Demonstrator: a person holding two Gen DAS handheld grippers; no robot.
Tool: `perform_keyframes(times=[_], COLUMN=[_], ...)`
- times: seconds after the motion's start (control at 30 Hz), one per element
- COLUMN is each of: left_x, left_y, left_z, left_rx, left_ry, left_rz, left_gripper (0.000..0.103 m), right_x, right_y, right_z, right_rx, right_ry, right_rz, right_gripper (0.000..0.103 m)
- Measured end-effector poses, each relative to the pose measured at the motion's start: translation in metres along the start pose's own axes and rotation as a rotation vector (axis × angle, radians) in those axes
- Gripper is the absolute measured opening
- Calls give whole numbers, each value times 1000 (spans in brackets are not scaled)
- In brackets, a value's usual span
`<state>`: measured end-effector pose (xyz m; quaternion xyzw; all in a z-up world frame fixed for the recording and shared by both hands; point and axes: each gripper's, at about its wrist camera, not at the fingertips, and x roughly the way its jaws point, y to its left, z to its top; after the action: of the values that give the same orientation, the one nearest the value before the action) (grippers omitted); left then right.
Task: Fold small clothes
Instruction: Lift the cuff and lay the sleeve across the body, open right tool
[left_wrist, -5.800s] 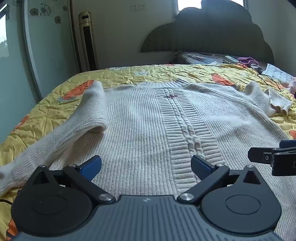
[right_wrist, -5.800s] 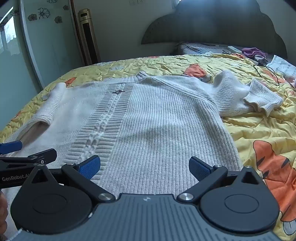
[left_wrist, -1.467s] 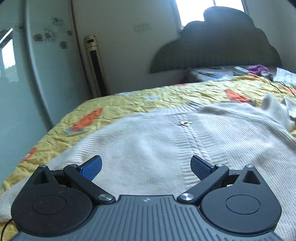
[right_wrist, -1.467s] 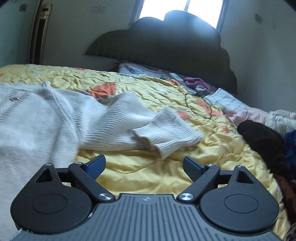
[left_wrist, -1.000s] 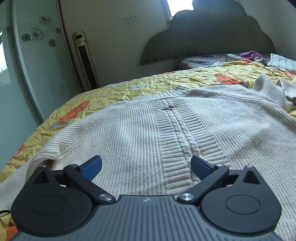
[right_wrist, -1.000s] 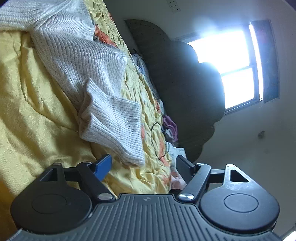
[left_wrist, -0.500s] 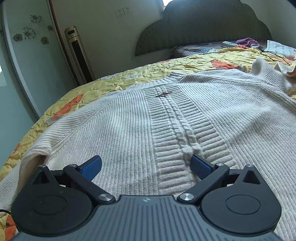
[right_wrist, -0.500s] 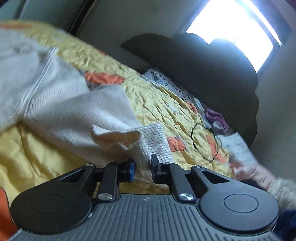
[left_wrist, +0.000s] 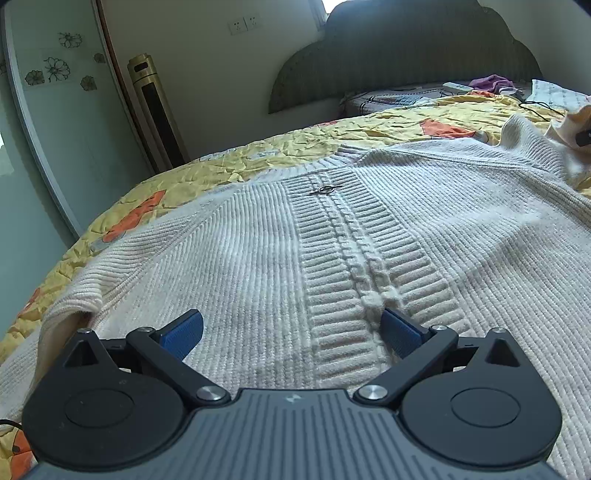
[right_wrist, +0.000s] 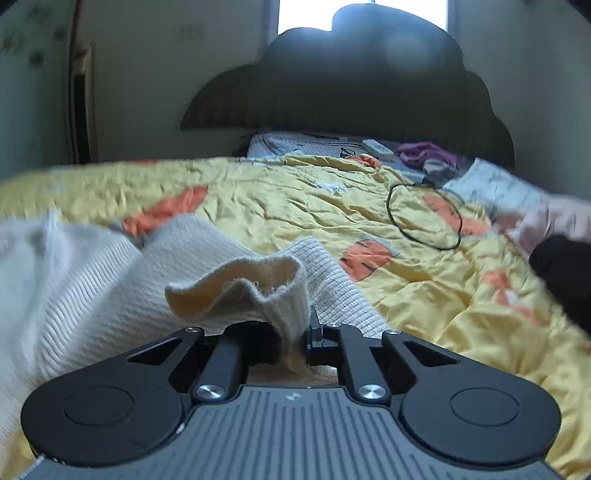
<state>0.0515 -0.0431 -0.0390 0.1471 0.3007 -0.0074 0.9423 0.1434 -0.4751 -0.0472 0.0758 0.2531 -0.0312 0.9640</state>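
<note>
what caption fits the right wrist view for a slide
Right gripper shut on the cream sweater's sleeve cuff, lifted above the yellow bedspread.

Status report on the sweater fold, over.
Right gripper shut on cream ribbed sleeve cuff. Left gripper open over cream knit sweater, which lies flat on yellow bedspread. Nothing in the way.

The bed (right_wrist: 258, 199) has free yellow cover along its left edge and in the middle. Near the headboard (right_wrist: 351, 85), a black cable loop (right_wrist: 424, 218), a remote (right_wrist: 376, 147) and clothes (right_wrist: 424, 153) block passage.
</note>
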Motion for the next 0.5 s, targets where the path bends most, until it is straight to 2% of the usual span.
perform_keyframes(times=[0.1, 0.27, 0.4, 0.5], left_x=[-2, -3, -3, -2], left_y=[3, 17, 31, 41], left_z=[2, 6, 8, 8], left_rx=[-9, -56, -85, -110], left_ry=[3, 25, 20, 25], left_rz=[-11, -27, 0, 7], left_gripper=[103, 103, 103, 103], right_x=[-6, -5, 0, 1], right_y=[-13, 2, 23, 46], right_z=[2, -3, -1, 6], right_rx=[325, 594, 709, 676], right_ry=[9, 38, 71, 100], right_rz=[172, 392, 477, 474], right_gripper=[15, 15, 15, 15])
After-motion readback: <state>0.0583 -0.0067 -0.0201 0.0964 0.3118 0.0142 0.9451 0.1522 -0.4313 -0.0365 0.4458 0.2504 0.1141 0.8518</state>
